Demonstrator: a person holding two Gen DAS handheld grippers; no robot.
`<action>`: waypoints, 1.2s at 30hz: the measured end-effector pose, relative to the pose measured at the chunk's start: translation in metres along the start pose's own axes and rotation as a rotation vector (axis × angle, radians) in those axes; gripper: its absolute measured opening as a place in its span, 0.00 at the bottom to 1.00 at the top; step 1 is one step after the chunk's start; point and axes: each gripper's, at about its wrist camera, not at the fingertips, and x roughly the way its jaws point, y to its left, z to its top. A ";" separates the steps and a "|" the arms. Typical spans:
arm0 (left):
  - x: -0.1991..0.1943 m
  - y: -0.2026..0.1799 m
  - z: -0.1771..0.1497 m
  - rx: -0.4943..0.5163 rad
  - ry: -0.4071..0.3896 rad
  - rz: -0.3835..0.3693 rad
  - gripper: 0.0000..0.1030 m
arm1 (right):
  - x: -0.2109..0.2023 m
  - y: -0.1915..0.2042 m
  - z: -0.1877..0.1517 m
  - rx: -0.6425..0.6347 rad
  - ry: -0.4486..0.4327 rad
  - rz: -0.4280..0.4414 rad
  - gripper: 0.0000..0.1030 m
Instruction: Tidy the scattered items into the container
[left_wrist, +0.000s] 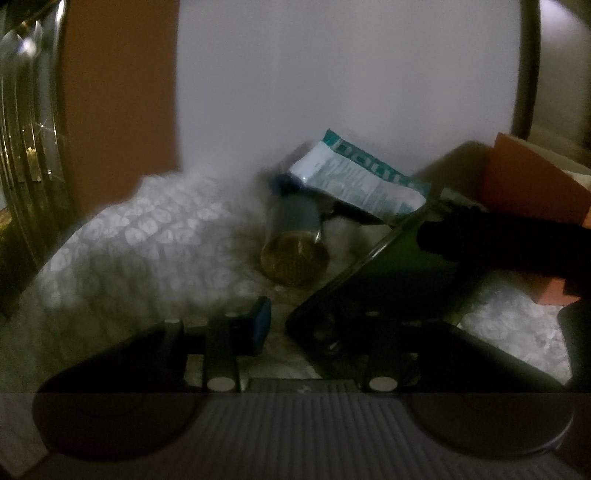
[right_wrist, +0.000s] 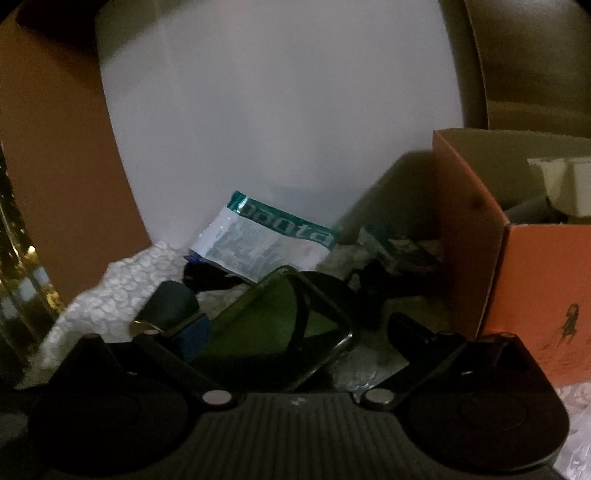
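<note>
Lying between the right fingers (right_wrist: 192, 332), a dark phone (right_wrist: 273, 332).

We see an orange box (right_wrist: 532, 295) bearing a small dark figure print. The packet (right_wrist: 266, 243) is white with a teal band and white lettering. The cloth (left_wrist: 140, 236) over the bench is white, in a raised bubbly pattern. The phone (right_wrist: 280, 325) is black, its glass reflecting green. The cylinder (left_wrist: 295, 240) is grey with a gold end.
</note>
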 end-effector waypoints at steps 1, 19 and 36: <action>0.001 -0.001 0.001 0.002 0.004 0.003 0.38 | 0.002 0.000 0.000 0.012 0.010 0.007 1.00; 0.001 -0.002 0.002 0.017 0.010 0.034 0.08 | -0.025 -0.012 0.002 0.036 -0.044 0.035 0.20; -0.015 -0.012 0.007 0.080 -0.098 0.007 0.05 | -0.061 -0.007 0.015 0.025 -0.157 0.048 0.15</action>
